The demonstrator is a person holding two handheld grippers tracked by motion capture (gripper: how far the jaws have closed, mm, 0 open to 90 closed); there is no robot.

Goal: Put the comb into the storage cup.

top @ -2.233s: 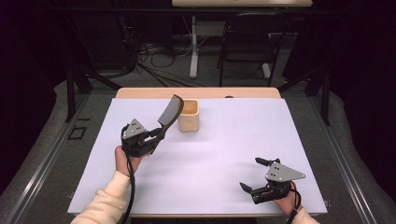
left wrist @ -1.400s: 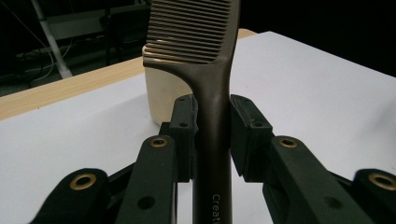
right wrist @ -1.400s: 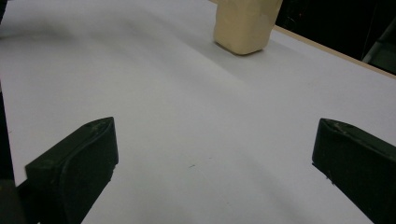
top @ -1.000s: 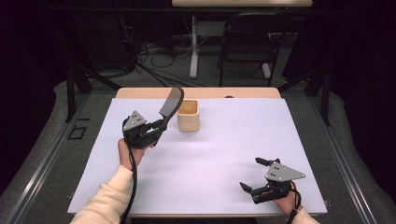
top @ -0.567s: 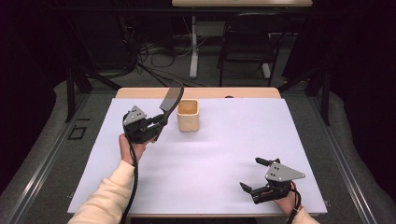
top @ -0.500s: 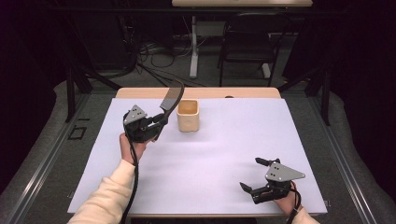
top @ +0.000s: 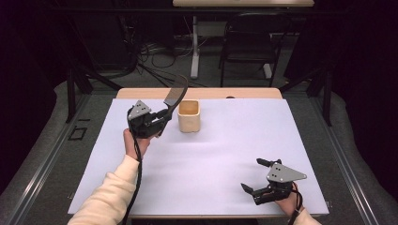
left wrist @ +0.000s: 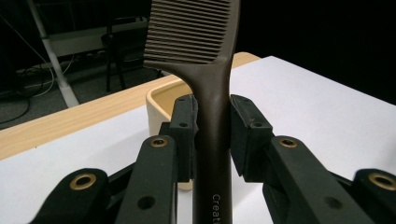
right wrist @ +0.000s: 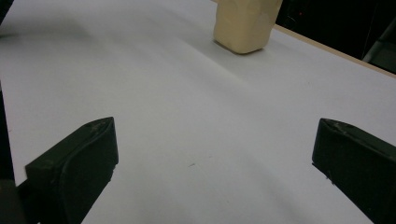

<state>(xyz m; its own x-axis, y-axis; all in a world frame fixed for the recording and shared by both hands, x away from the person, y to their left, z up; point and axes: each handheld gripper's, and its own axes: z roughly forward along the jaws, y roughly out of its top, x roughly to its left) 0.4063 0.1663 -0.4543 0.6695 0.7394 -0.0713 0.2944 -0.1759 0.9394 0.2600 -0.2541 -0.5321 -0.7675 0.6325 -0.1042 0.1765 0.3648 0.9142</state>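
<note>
The left gripper (top: 162, 117), clamping the comb (top: 175, 95), has risen beside the cup's (top: 189, 116) rim; right gripper (top: 256, 177) spread wide.

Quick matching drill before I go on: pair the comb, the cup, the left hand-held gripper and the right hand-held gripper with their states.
1. comb
2. cup
3. left hand-held gripper
4. right hand-held gripper

a. open, resting low on the sheet at the table's near edge
b. clamped by its handle, teeth end up
c. standing on the white sheet, beige
d. shut on the comb, beside the cup

Pairs: 1-b, 2-c, 3-d, 4-a
</note>
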